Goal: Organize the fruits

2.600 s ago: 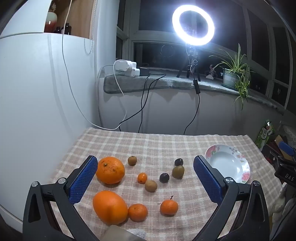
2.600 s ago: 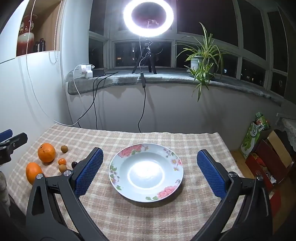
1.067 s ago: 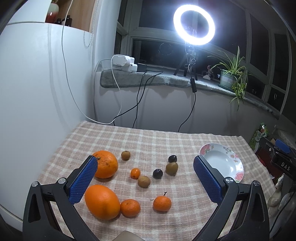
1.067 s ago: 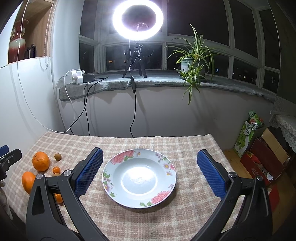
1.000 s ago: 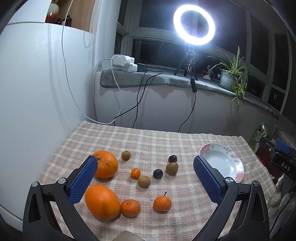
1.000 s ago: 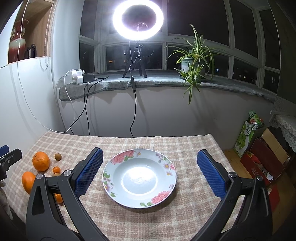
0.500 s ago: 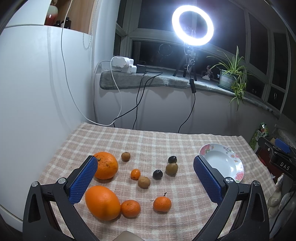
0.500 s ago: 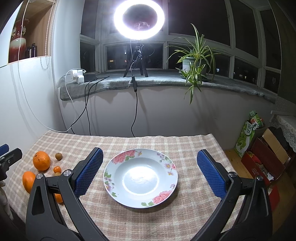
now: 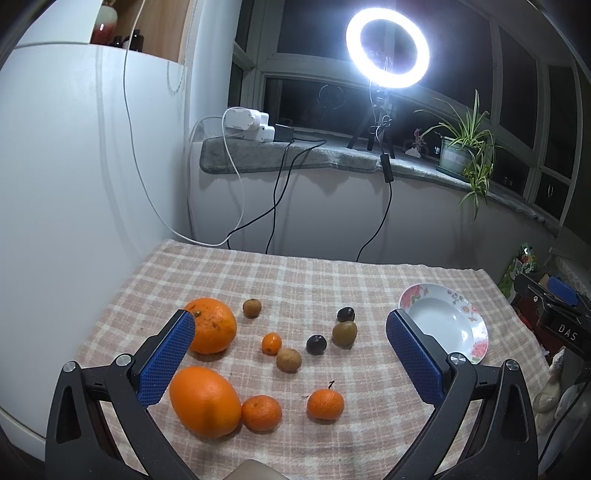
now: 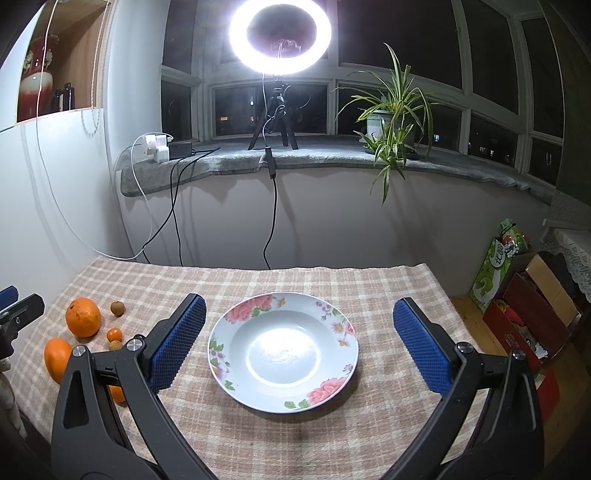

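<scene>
Left gripper (image 9: 290,354): jaws spread wide, nothing between the pads; hangs above the fruit in the lower half of the left wrist view.
Right gripper (image 10: 299,339): jaws spread wide, holding nothing; frames the plate (image 10: 334,393) at lower centre of the right wrist view.
Cloth (image 9: 332,280): checked pink and cream, covers the table; all fruit and the plate lie on it.
Large oranges: one (image 9: 212,325) at centre left, partly behind the left pad; one (image 9: 205,400) at lower left, touching a mandarin (image 9: 261,412).
Stemmed mandarin (image 9: 325,404): lower centre, apart from the others.
Kumquat (image 9: 271,343): centre, just beside a brown fruit (image 9: 289,359).
Second brown fruit (image 9: 252,307): above centre left, alone.
Dark fruits: one (image 9: 316,344) at centre, one (image 9: 345,314) above it to the right.
Green-brown fruit (image 9: 344,333): between the two dark ones, close to both.
Plate position: floral rim, no fruit in it; at the right edge of the cloth in the left wrist view, well apart from the fruit.
Ring light (image 10: 280,35): lit, on a tripod on the sill, top centre.
Plant (image 10: 388,122): potted, on the sill, upper right.
</scene>
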A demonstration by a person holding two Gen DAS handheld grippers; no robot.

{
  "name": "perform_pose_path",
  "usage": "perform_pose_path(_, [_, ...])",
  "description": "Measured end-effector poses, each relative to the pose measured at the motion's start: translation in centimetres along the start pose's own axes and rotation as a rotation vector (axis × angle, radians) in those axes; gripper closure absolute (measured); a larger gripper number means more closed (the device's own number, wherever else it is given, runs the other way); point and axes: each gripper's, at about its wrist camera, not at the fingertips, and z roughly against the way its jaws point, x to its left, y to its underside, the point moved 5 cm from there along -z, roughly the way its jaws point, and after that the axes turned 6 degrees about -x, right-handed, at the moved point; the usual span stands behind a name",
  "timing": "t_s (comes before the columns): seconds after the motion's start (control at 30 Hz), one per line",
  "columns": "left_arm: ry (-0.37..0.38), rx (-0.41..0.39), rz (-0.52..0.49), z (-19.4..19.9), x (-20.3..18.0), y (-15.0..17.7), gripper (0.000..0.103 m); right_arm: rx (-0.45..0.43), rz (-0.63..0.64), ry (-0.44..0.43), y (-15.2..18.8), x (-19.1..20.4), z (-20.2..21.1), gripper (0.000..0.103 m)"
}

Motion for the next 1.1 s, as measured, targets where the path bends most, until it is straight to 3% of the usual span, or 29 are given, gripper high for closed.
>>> perform_pose_path(0.33, [-0.049,0.028,0.008,-0.5,1.3,1.2,0.0,0.022,0.003,-0.005,0.9,0.4,-1.1,0.0])
perform_pose_path(0.57, [-0.076,0.103,0.056,-0.7,4.2,3.0,0.0,0.045,0.017,-0.046,1.8,1.4,-2.0,0.0])
perform_pose_path(0.9, [-0.113,0.232,0.165,-0.5,8.9,6.8,0.001,0.152,0.059,-0.269,4.6,6.5,-3.4,0.0])
perform_pose_path(1.0, [-0.085,0.272,0.206,-0.7,9.3,8.0,0.01,0.197,0.077,-0.354,5.4,8.6,-3.6,0.0])
perform_pose_path(1.1, [-0.085,0.284,0.19,-0.8,9.3,8.7,0.027,0.24,0.109,-0.433,6.3,11.1,-3.5,0.0])
